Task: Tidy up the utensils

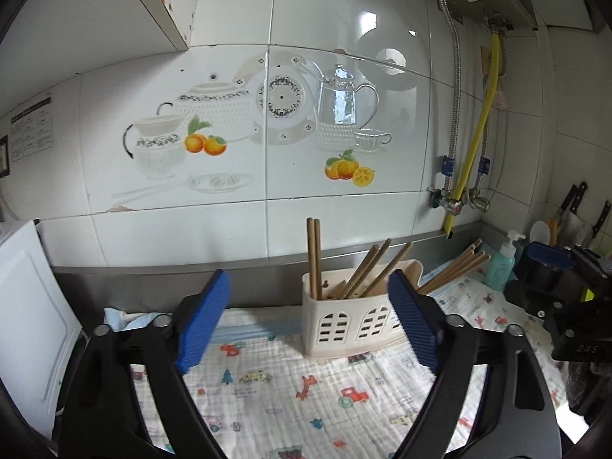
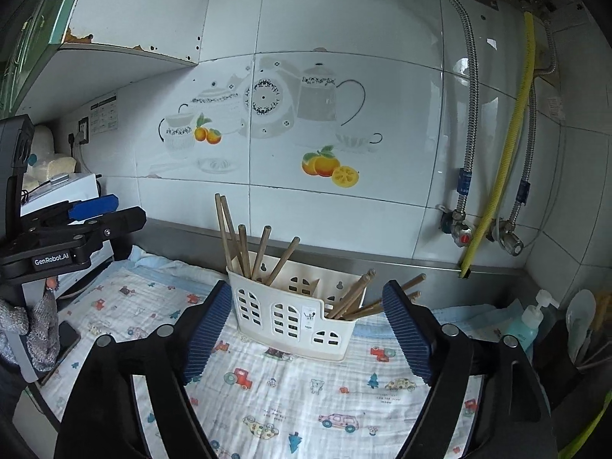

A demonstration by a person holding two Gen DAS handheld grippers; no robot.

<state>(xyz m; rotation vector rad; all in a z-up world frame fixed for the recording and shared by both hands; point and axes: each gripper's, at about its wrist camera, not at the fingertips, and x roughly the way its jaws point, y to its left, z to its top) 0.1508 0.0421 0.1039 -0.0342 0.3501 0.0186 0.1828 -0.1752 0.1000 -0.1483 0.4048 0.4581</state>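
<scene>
A cream plastic utensil holder (image 1: 350,323) with arched cut-outs stands on a printed cloth; it also shows in the right wrist view (image 2: 294,315). Several wooden chopsticks (image 1: 359,271) stand in its compartments, some upright on the left (image 2: 244,241), others leaning out to the right (image 2: 367,298). My left gripper (image 1: 310,321) is open and empty, hovering just in front of the holder. My right gripper (image 2: 308,329) is open and empty, facing the holder from close by. The right gripper also appears at the right edge of the left wrist view (image 1: 566,298).
A cloth with car prints (image 2: 290,394) covers the steel counter. A teal soap pump bottle (image 2: 529,325) and knives (image 1: 573,206) stand at the right. A white appliance (image 1: 26,313) sits at the left. A phone (image 2: 67,338) lies at the cloth's left edge. Tiled wall with pipes behind.
</scene>
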